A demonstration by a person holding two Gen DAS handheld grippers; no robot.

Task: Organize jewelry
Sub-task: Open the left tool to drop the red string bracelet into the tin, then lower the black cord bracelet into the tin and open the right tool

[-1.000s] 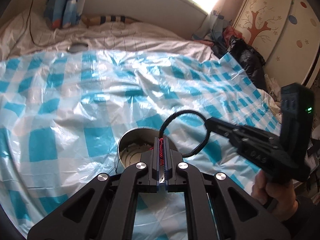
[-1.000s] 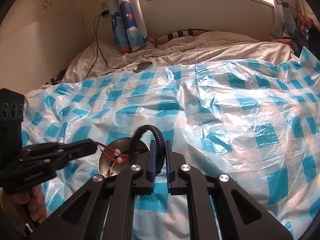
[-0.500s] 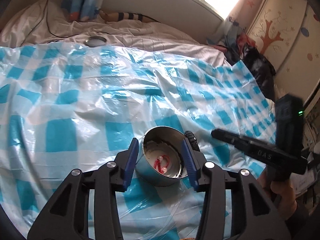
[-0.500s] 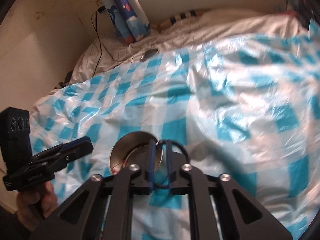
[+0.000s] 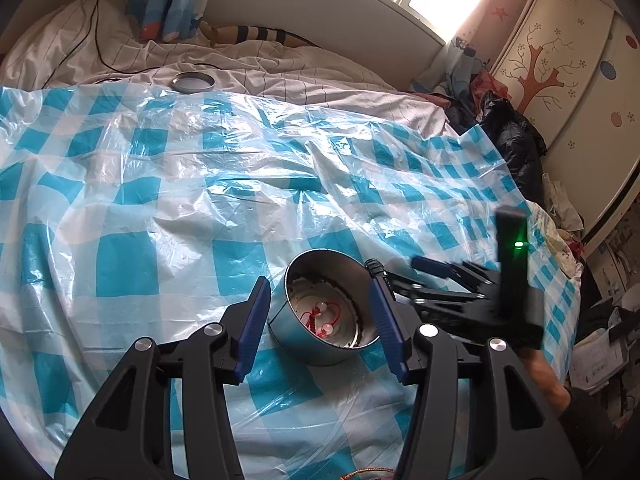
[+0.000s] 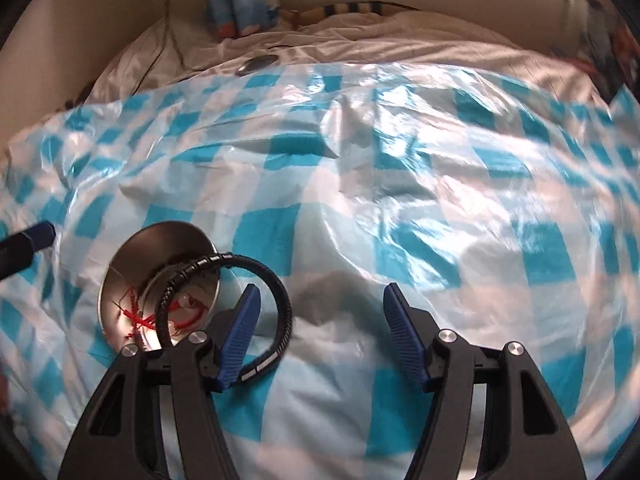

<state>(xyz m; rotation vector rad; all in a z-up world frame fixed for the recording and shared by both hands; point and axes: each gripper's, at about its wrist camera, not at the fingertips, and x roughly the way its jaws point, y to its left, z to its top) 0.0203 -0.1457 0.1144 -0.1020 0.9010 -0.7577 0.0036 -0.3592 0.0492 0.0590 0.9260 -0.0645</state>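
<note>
A round metal tin (image 5: 324,344) lies tilted on the blue-checked plastic sheet (image 5: 168,184), and it also shows in the right wrist view (image 6: 120,276). A red cord bracelet with pale beads (image 5: 324,318) lies inside it. A black braided bracelet (image 6: 276,284) hangs over the tin's rim, half in and half out, beside my right gripper's left finger. My left gripper (image 5: 318,320) is open, its fingers either side of the tin. My right gripper (image 6: 322,332) is open and empty, to the right of the tin.
A metal lid (image 5: 193,81) lies at the far edge of the sheet on the white bedding. A cable (image 5: 96,32) trails over the bedding at the back left. A wardrobe (image 5: 568,60) and dark clutter (image 5: 516,136) stand on the right.
Both grippers opened. The left let the red cord bracelet drop into the tin. The right let go of the black bracelet, which now rests over the tin's rim, and swung right.
</note>
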